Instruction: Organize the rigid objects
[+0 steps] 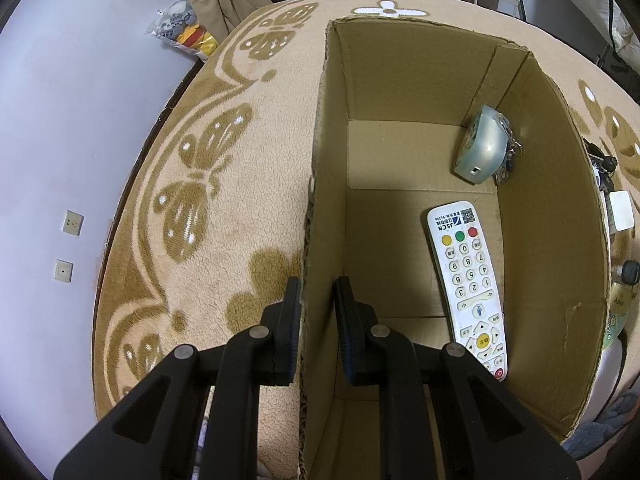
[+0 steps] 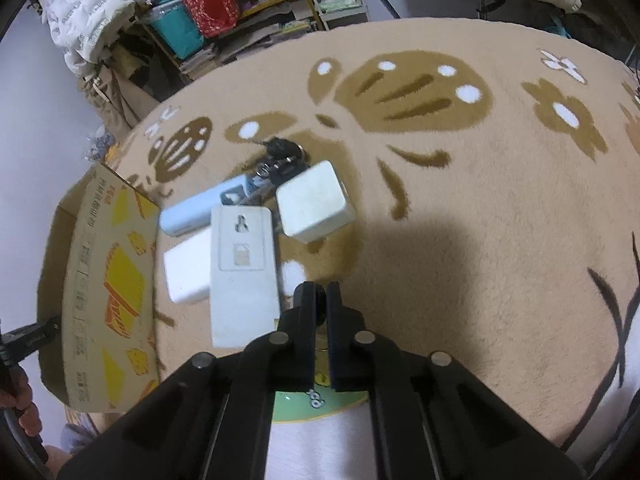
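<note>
An open cardboard box (image 1: pixel 400 76) stands on the rug. Inside it lie a white remote control (image 1: pixel 468 288) and a pale blue-grey rounded gadget (image 1: pixel 482 144) with keys beside it. My left gripper (image 1: pixel 318 300) straddles the box's left wall, one finger outside and one inside, shut on the wall. On the rug to the box's (image 2: pixel 92 280) right sit a white flat device (image 2: pixel 242 276), a white block (image 2: pixel 186 272), a light blue power bank (image 2: pixel 192 210), a white cube charger (image 2: pixel 314 204) and dark keys (image 2: pixel 280 156). My right gripper (image 2: pixel 320 300) is shut on a small black-capped object just right of them.
The beige rug (image 2: pixel 480 208) with brown butterfly patterns covers the floor. A green disc (image 2: pixel 320 404) lies under my right gripper. Shelves with books, bags and bins (image 2: pixel 188 20) stand behind the rug. A hand (image 2: pixel 24 412) shows at the far left. A wall with sockets (image 1: pixel 72 224) lies left.
</note>
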Demonstrator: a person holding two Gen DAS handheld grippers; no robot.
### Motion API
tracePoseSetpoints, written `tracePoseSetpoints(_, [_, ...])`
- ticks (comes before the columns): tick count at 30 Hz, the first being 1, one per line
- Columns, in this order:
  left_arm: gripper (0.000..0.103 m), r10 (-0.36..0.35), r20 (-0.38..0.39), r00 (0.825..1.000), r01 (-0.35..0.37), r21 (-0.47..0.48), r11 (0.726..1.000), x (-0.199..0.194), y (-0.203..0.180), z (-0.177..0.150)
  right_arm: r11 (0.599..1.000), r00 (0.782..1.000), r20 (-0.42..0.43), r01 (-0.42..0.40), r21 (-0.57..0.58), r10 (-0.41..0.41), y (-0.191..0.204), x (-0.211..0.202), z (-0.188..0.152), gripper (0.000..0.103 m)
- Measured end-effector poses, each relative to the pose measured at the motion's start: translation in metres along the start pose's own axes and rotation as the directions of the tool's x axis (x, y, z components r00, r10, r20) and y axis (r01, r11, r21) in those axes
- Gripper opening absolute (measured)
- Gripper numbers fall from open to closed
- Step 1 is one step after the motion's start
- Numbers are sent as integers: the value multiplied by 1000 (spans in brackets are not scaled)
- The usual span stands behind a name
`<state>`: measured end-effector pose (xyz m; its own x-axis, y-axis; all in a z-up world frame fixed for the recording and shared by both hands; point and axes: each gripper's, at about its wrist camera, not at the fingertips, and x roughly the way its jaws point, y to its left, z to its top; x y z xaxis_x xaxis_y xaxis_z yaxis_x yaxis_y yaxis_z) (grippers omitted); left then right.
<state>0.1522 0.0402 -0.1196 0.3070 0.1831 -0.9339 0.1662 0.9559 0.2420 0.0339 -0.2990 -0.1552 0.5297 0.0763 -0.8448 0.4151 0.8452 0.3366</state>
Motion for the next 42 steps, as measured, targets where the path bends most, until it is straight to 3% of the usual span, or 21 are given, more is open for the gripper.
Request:
tracePoseSetpoints(7, [17, 0, 0, 1000, 0, -1, 1000, -1, 0, 0, 999, 998, 42, -39, -5, 39, 9, -9, 18, 1])
tracePoseSetpoints(13, [17, 5, 0, 1000, -5, 3, 1000, 0, 0, 0, 997, 996, 81, -22, -79, 28, 29, -21, 33, 1])
tracePoseSetpoints(18, [17, 1, -1, 1000, -1, 0, 1000, 0, 1, 0, 998, 999, 24, 28, -64, -26, 18, -9, 31, 1])
tracePoseSetpoints(21, [17, 3, 0, 1000, -3, 2, 1000, 0, 1, 0, 992, 995, -9, 94, -80, -95, 11, 0, 25, 12])
tracePoseSetpoints(25, [17, 4, -1, 1000, -4, 2, 1000, 0, 1, 0, 995, 994, -66, 84, -45, -87, 2, 13, 20, 37])
tracePoseSetpoints(27, [17, 4, 0, 1000, -4, 3, 1000, 0, 1, 0, 995, 993, -80, 85, -44, -89, 0, 19, 18, 43])
tracePoseSetpoints(33, [17, 6, 0, 1000, -6, 5, 1000, 1, 1, 0, 997, 986, -150, 71, -4, -71, -9, 44, 11, 43])
tracePoseSetpoints(39, [17, 8, 0, 1000, -8, 6, 1000, 1, 1, 0, 996, 988, -151, 26, 80, -13, -22, 57, 10, 45])
tracePoseSetpoints(42, [17, 8, 0, 1000, -8, 5, 1000, 2, 0, -1, 998, 990, -130, 56, 33, -51, -18, 56, 11, 33])
